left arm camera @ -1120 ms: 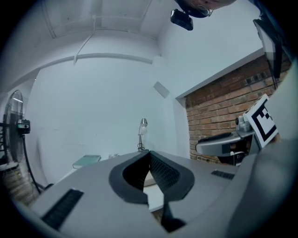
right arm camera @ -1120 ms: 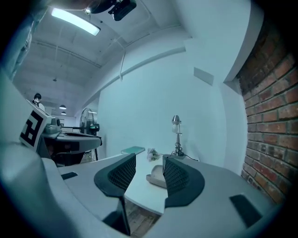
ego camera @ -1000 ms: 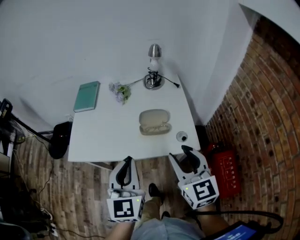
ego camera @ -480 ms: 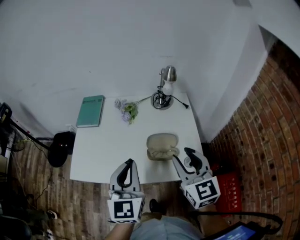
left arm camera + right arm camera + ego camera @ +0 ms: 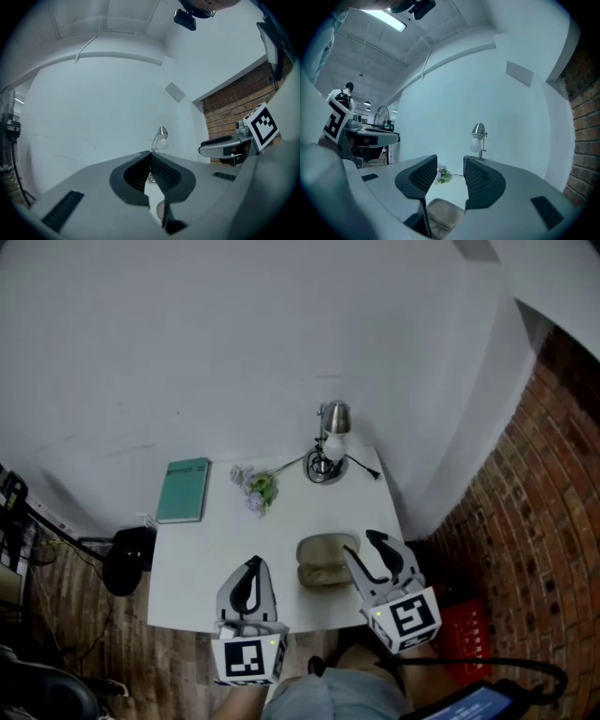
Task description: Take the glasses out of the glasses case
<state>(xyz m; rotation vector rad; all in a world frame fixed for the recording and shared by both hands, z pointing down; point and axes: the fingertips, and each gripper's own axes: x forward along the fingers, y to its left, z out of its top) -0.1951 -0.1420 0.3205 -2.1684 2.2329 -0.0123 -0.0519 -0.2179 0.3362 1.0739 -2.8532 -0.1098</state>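
An open beige glasses case (image 5: 323, 559) lies near the front right of the white table (image 5: 216, 540). In the right gripper view the case (image 5: 443, 211) sits low between the jaws, with a thin glasses frame (image 5: 434, 226) showing in its lower half. My right gripper (image 5: 379, 557) is open and empty, level, just right of the case; its jaws (image 5: 450, 161) stand apart. Left of the case, my left gripper (image 5: 249, 581) hangs over the table's front edge. Its pads (image 5: 151, 157) meet at the tips with nothing between them.
A small desk lamp (image 5: 328, 442) stands at the table's back right, with a sprig of flowers (image 5: 255, 486) to its left and a teal book (image 5: 185, 489) at the back left. A brick wall (image 5: 534, 521) runs along the right. A red box (image 5: 459, 615) sits on the floor.
Both grippers have moved forward from in front of the table to over its front edge. The right one now sits beside the case. Neither has changed its jaws.
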